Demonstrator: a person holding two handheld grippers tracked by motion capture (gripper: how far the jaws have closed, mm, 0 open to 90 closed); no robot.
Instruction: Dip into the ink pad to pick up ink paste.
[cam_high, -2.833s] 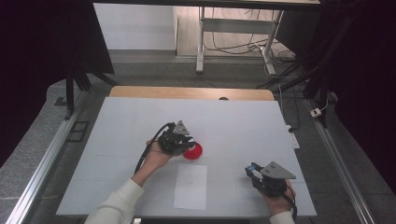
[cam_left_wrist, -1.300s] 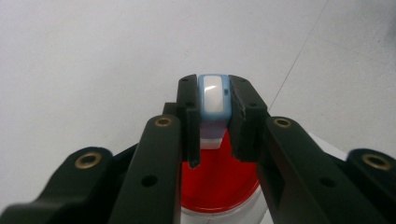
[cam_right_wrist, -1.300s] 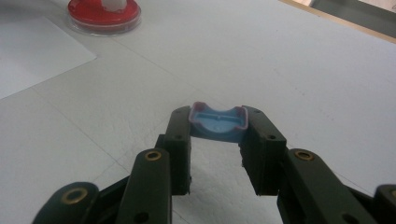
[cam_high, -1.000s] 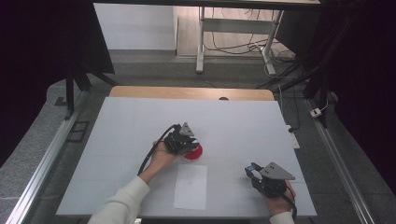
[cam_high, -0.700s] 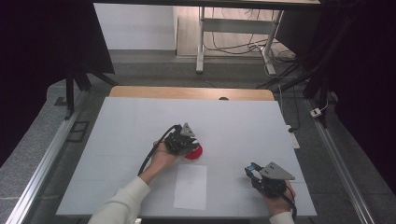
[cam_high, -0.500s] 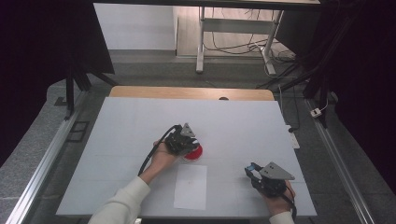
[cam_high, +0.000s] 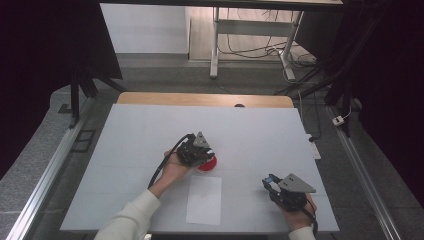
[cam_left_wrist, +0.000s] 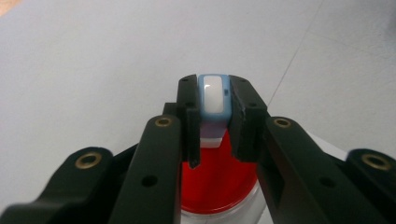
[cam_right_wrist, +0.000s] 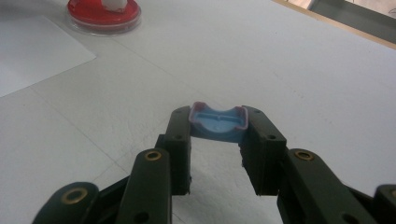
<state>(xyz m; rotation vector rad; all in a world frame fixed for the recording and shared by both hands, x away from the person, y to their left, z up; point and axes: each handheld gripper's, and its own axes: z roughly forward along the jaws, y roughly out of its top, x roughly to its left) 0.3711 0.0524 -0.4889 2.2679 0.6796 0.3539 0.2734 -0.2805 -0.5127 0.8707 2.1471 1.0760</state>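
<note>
White counter (cam_high: 150, 140) spreads out under me, a wooden strip along its far edge. On it, toward the near edge and about midway along, lies a white sheet of paper (cam_high: 204, 199), flat and square to the edge. Just beyond the sheet's far corner sits the red dish (cam_high: 207, 164), a shallow round thing with a clear rim, roughly at the middle of the counter.

My left tool (cam_left_wrist: 214, 122) is right over that dish now. Its jaws are clamped on a small blue-and-white piece (cam_left_wrist: 213, 100), standing upright between the pads, with its lower end down over the red of the dish (cam_left_wrist: 219, 179); whether it touches the bottom I cannot tell. In the high view the left tool (cam_high: 196, 151) sits at the dish's left side, hand behind it.

My right tool (cam_high: 281, 189) is well apart, near the counter's near right corner. From its own camera, the right tool (cam_right_wrist: 217, 128) is clamped on a small blue cap (cam_right_wrist: 218, 122) with a pinkish rim, hollow side up, held just above the counter. Far off, at the top left of that view, the red dish (cam_right_wrist: 103, 16) shows beside the paper's (cam_right_wrist: 32, 51) corner.
</note>
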